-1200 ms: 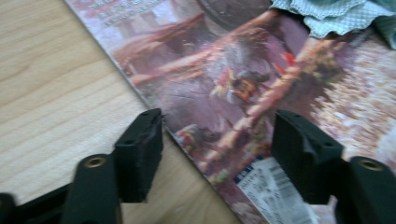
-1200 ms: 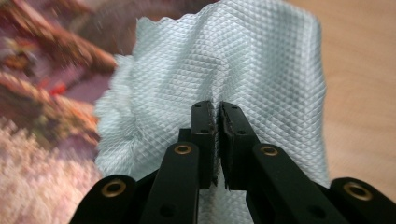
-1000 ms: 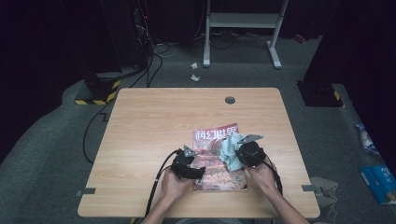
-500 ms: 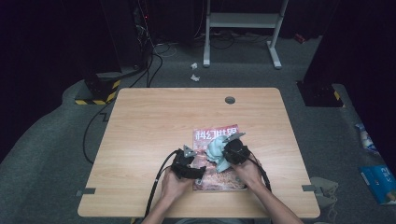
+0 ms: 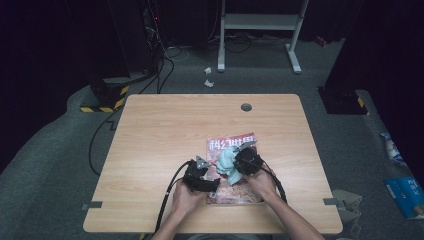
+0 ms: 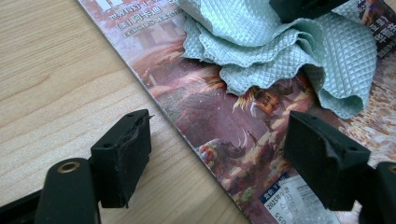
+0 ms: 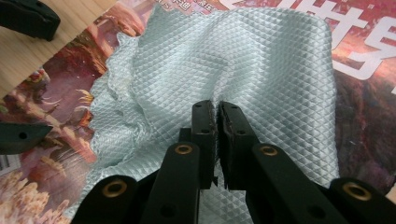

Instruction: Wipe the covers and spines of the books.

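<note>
A magazine (image 5: 240, 187) with a red pictured cover lies on the wooden table (image 5: 165, 130), near its front edge. A pale green waffle-weave cloth (image 5: 226, 161) sits bunched on the cover. My right gripper (image 7: 215, 112) is shut on the cloth (image 7: 233, 60) and presses it onto the magazine (image 7: 364, 93). In the high view the right gripper (image 5: 236, 162) stands over the cover's middle. My left gripper (image 6: 222, 156) is open, its jaws astride the magazine's left edge (image 6: 187, 140), just short of the cloth (image 6: 280, 46). The left gripper (image 5: 209, 176) sits at the magazine's left side.
A round cable hole (image 5: 246, 107) is in the table's far middle. Black cables (image 5: 167, 192) trail from the grippers toward the front edge. Around the table are a white stand (image 5: 260, 22), a black-and-yellow striped base (image 5: 102, 102) and a blue packet (image 5: 407, 192) on the floor.
My right gripper has slid left across the cover, dragging the cloth with it toward the left gripper. The left gripper has stayed at the magazine's left edge.
</note>
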`<state>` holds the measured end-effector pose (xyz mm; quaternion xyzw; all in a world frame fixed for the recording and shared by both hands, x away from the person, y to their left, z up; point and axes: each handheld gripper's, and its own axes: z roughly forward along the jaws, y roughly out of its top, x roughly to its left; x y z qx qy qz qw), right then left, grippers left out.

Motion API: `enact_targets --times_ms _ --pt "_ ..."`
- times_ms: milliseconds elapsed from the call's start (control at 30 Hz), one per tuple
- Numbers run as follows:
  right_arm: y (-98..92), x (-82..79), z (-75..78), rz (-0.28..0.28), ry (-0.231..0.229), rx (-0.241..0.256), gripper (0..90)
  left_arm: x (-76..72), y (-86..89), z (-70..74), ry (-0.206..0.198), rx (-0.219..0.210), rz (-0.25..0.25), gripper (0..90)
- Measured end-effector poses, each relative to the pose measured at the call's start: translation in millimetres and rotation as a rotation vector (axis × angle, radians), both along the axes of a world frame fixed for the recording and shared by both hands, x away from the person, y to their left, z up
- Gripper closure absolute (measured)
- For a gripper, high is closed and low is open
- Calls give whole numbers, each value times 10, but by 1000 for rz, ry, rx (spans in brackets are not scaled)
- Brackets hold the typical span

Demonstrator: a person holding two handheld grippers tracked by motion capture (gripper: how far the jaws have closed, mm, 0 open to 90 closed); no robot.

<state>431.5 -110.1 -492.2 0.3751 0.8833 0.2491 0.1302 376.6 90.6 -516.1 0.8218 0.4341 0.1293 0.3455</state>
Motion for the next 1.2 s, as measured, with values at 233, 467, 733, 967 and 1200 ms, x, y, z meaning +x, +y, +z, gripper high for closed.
enact_targets --times_ms 233,467,733,967,1200 --pt "305 -1 -9 64 8 16 848 -1 8 4 5 3 -12 225" --pt "620 7 -25 133 19 45 848 -3 15 6 12 7 -18 209" --pt "381 76 -5 76 24 21 849 -24 56 6 11 9 -14 204" --pt "493 50 -19 80 16 33 848 -34 62 2 6 6 -13 203" --pt "743 25 -28 160 13 43 847 -29 60 3 12 8 -13 197"
